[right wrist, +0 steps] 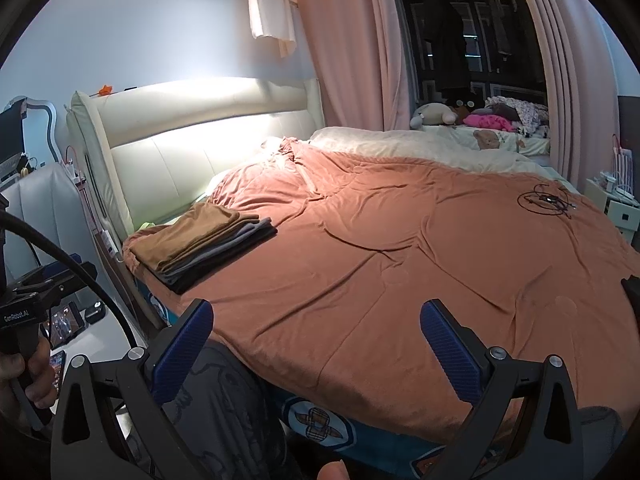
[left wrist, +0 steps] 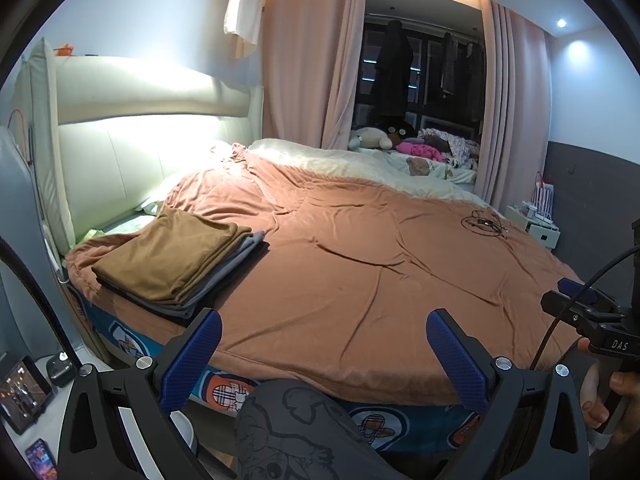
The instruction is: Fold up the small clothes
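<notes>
A stack of folded clothes (left wrist: pixel 172 260) (right wrist: pixel 200 244), brown on top with grey and dark pieces under it, lies on the near left corner of the bed by the headboard. My left gripper (left wrist: pixel 324 356) hangs open at the bed's near edge, nothing between its blue pads (left wrist: pixel 192 360). The right gripper (right wrist: pixel 316 352) is open too, empty, over the same edge. Each gripper shows at the side of the other's view, held in a hand (left wrist: pixel 600 396) (right wrist: pixel 24 376). A knee in grey printed trousers (left wrist: pixel 288 428) sits below the fingers.
An orange blanket (left wrist: pixel 360 264) covers the bed, with a coil of black cable (left wrist: pixel 484 222) (right wrist: pixel 546 200) at the far right. A padded cream headboard (left wrist: pixel 132 120) stands left. A bedside table holds a tablet (left wrist: pixel 24 392). Plush toys (left wrist: pixel 372 138) lie beyond the pink curtains.
</notes>
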`<state>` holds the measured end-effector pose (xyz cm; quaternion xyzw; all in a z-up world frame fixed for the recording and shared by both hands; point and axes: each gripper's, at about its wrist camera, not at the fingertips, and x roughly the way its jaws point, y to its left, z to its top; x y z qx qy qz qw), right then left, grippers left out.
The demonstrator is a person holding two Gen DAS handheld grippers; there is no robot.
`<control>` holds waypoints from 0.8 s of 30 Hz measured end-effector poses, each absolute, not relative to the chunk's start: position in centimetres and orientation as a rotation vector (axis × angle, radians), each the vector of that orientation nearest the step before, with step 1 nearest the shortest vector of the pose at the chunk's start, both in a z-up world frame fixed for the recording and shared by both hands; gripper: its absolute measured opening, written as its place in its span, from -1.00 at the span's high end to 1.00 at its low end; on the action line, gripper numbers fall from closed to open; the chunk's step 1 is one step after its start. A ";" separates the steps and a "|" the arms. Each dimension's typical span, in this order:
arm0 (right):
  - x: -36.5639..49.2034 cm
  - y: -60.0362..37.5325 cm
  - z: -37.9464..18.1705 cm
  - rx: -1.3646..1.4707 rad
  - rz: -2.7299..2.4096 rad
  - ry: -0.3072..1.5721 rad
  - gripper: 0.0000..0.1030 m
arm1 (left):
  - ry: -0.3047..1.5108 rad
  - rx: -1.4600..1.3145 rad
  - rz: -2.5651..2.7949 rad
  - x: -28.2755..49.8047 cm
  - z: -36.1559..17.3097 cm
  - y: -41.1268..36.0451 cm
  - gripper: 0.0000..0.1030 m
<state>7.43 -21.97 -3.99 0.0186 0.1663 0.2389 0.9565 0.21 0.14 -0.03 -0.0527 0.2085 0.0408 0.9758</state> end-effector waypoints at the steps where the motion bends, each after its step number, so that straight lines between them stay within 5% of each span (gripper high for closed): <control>1: 7.4 -22.0 -3.9 0.037 0.485 0.336 -1.00 | 0.420 -0.107 0.082 0.2 0.0 0.1 -0.99; 24: 7.0 -22.1 -3.8 0.024 0.489 0.331 -1.00 | 0.415 -0.116 0.081 -0.7 0.2 -0.6 -0.99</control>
